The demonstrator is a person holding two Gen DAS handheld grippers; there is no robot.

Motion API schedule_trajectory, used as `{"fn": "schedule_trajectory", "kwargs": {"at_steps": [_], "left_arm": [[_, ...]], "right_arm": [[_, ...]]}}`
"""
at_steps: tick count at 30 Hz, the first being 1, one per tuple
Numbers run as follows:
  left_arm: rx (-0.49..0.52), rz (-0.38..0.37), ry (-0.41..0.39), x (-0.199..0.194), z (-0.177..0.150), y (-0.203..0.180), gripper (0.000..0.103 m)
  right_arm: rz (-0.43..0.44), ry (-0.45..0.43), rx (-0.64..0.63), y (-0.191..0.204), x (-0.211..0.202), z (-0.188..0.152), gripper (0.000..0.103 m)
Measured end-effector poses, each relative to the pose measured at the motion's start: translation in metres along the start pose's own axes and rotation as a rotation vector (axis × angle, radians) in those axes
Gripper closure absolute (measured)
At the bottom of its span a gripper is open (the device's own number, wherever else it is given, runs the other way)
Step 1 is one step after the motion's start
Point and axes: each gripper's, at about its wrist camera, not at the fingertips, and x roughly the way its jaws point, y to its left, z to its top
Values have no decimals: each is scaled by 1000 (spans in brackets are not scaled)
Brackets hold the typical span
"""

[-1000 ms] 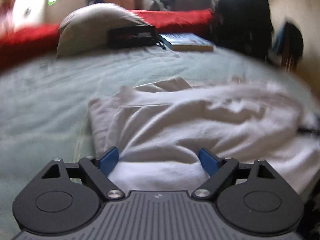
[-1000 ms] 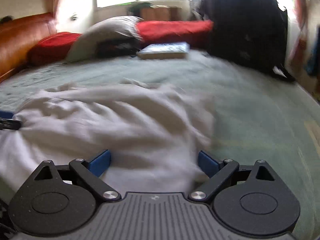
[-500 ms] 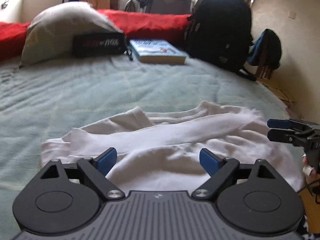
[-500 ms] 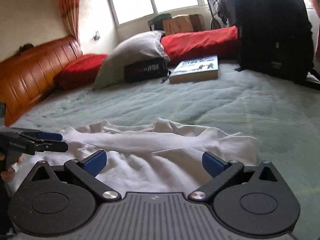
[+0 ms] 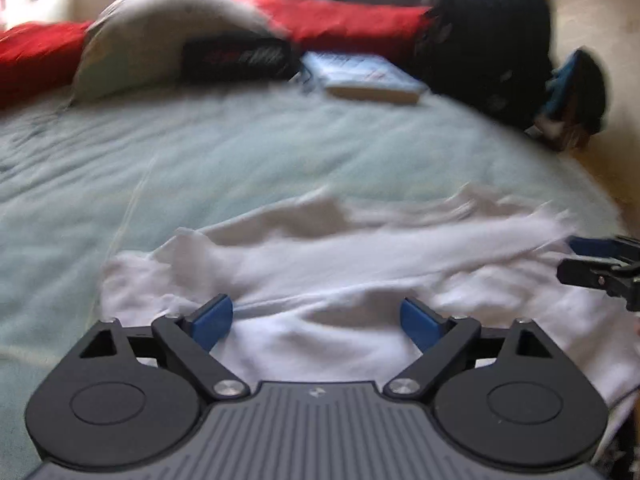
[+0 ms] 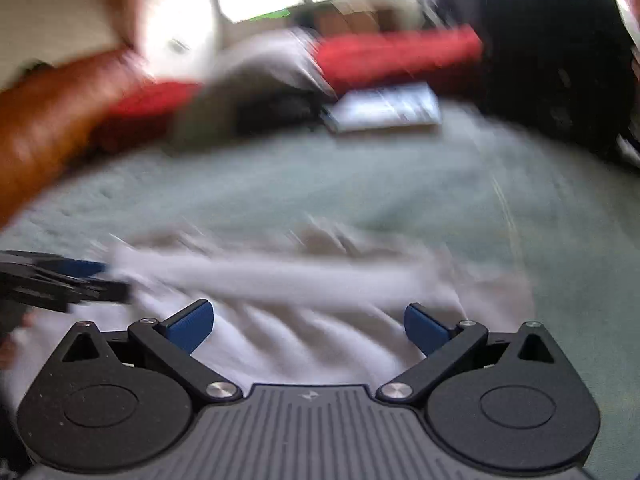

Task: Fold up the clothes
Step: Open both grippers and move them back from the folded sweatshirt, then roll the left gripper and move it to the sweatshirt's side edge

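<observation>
The left gripper (image 5: 316, 320) had its blue fingers (image 5: 210, 320) spread wide and gripped nothing; the white garment (image 5: 340, 272) lay flat on the pale green bedspread (image 5: 240, 160) beneath and ahead of them. The right gripper (image 6: 308, 326) likewise stood fully parted and empty, above the same garment's other side, with each tool's tips showing at the other view's edge.

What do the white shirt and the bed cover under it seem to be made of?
White shirt: soft matte fabric, likely cotton knit; it lies in limp wrinkles. Bed cover: pale green cloth, matte, seemingly fuzzy or napped, though blur leaves the weave unclear.
</observation>
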Motion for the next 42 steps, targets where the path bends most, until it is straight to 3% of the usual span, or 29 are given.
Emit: {"fn": "schedule_trajectory", "kwargs": {"at_steps": [4, 7, 9, 12, 15, 18, 21, 24, 29, 32, 35, 38, 42], "left_arm": [[78, 53, -14, -33, 0, -15, 12], [95, 15, -38, -59, -14, -21, 8], [54, -20, -16, -64, -30, -17, 8], [-6, 6, 47, -61, -56, -7, 9], [24, 5, 9, -89, -64, -10, 8], [30, -44, -27, -111, -69, -14, 7], [-2, -77, 32, -106, -82, -15, 7], [-27, -61, 80, -98, -95, -13, 7], [-6, -98, 16, -119, -90, -16, 6], [-23, -99, 72, -108, -93, -12, 6], [-53, -123, 84, -108, -95, 0, 7], [-64, -151, 40, -125, -86, 13, 7], [-107, -129, 7, -135, -65, 46, 6]], "right_arm": [[20, -44, 19, 3, -31, 1, 0], [23, -72, -6, 12, -54, -2, 0], [36, -53, 1, 16, -61, -14, 0], [59, 8, 49, 17, -63, -35, 0], [65, 44, 70, 20, -71, -50, 0], [97, 48, 61, 27, -84, -63, 0], [97, 83, 63, 32, -87, -77, 0], [76, 114, 71, 32, -88, -87, 0], [91, 83, 55, 40, -106, -87, 0], [95, 86, 48, 46, -107, -87, 0], [101, 118, 51, 49, -103, -89, 0], [123, 99, 41, 52, -107, -87, 0], [164, 73, 55, 53, -110, -81, 0]]}}
